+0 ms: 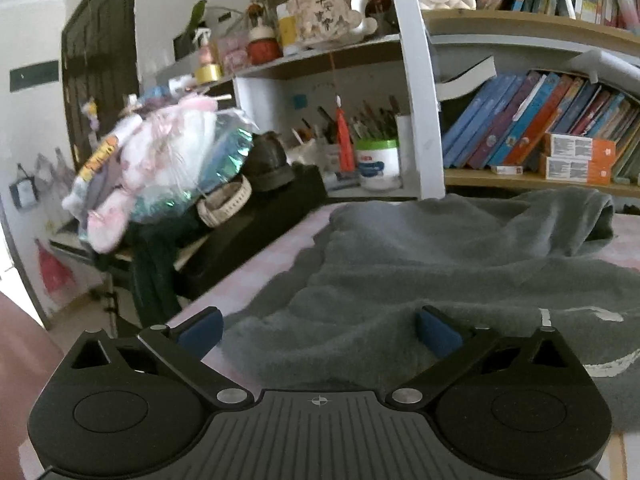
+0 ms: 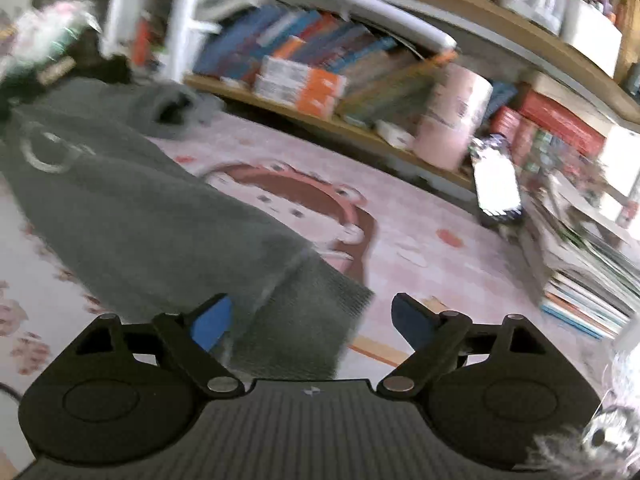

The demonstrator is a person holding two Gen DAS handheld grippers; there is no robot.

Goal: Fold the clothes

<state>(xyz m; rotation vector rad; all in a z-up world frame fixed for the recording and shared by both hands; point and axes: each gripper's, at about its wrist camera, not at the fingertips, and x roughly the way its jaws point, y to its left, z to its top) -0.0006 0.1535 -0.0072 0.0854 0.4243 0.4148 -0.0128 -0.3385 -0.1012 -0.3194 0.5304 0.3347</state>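
Observation:
A grey fleece sweatshirt (image 1: 420, 264) with a white print lies rumpled on a pink patterned table cover (image 1: 264, 264). My left gripper (image 1: 320, 330) is open, low over the garment's near edge, with cloth lying between its blue pads but not pinched. In the right wrist view the sweatshirt (image 2: 132, 208) stretches from far left to its ribbed hem (image 2: 304, 316), which lies between the open fingers of my right gripper (image 2: 312, 320). A sleeve opening (image 2: 172, 108) lies at the far end.
Bookshelves with books (image 1: 540, 124) and orange boxes (image 2: 300, 84) line the back. A pile of bags and soft toys (image 1: 160, 168) sits at the left. A phone (image 2: 496, 188), pink paper rolls (image 2: 456, 116) and a stack of books (image 2: 592, 272) stand at the right.

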